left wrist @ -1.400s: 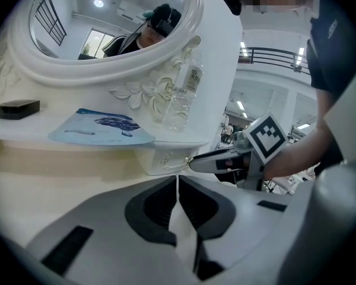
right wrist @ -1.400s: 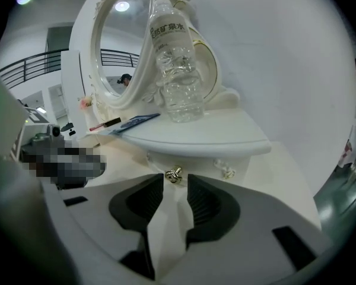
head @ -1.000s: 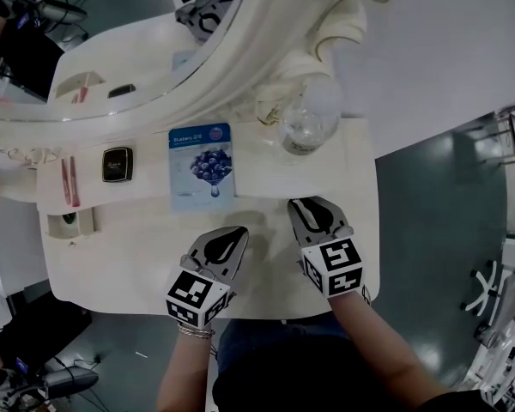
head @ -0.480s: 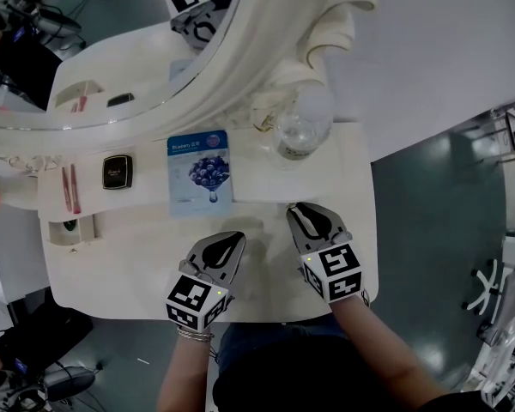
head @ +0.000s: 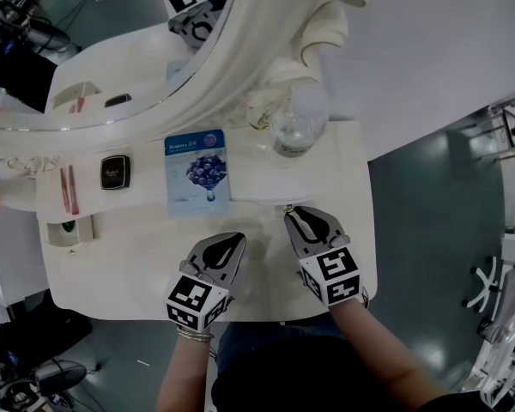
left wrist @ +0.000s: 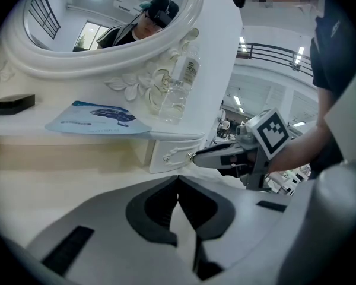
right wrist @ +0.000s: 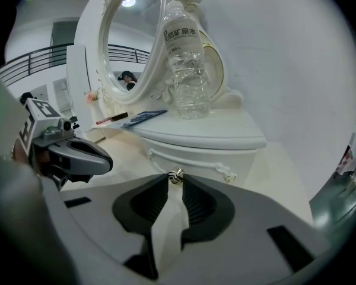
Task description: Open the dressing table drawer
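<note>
The white dressing table drawer (right wrist: 209, 159) sits under the raised shelf at the table's right end, and it looks closed. Its small metal knob (right wrist: 175, 174) lies between the tips of my right gripper (right wrist: 176, 178), which is shut on it. From above, the right gripper (head: 289, 212) reaches the drawer front (head: 266, 201). In the left gripper view the right gripper's fingertips (left wrist: 197, 157) touch the knob (left wrist: 191, 156). My left gripper (head: 238, 240) rests over the tabletop to the left, shut with nothing in it (left wrist: 178, 178).
A clear water bottle (head: 296, 120) stands on the shelf above the drawer. A blue mask packet (head: 197, 172), a black compact (head: 114, 172) and a lipstick (head: 67, 189) lie further left. The oval mirror (head: 112, 50) rises behind. The table's front edge (head: 154, 305) is near my body.
Only the view has shifted a little. Both grippers sit much as before by the drawer front, and the drawer looks unmoved.
</note>
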Action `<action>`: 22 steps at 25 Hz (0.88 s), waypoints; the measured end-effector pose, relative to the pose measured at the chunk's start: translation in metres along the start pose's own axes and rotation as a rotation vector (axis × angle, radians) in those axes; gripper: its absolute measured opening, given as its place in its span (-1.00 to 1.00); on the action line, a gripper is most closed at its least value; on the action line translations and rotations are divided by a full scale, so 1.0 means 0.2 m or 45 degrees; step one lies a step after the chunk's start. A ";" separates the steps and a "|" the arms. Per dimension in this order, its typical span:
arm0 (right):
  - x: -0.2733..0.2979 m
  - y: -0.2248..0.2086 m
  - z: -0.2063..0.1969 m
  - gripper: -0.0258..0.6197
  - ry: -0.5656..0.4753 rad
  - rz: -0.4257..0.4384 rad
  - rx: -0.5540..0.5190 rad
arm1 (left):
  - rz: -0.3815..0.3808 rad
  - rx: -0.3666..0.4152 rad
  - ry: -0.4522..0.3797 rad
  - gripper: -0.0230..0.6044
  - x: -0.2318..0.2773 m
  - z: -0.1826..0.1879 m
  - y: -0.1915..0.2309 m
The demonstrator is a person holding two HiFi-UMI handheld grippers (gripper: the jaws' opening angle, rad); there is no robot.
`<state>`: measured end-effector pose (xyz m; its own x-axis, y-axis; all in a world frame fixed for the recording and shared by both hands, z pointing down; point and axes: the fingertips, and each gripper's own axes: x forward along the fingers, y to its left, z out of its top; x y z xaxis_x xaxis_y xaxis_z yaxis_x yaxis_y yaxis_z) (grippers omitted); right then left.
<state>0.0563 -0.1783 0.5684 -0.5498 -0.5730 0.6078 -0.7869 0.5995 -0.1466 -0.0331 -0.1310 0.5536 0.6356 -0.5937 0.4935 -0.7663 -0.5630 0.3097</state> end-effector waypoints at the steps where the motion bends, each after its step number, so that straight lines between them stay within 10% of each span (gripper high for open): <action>1: 0.00 0.00 0.00 -0.64 0.000 0.000 0.000 | -0.001 0.001 0.001 -0.87 0.00 0.00 0.00; 22: -0.08 0.06 -0.08 -0.64 0.015 0.003 -0.001 | -0.026 0.023 0.031 -0.87 -0.01 -0.05 -0.06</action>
<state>0.0603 -0.1541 0.5700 -0.5482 -0.5650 0.6166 -0.7853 0.6014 -0.1471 -0.0264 -0.1165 0.5567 0.6484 -0.5680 0.5068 -0.7512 -0.5852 0.3053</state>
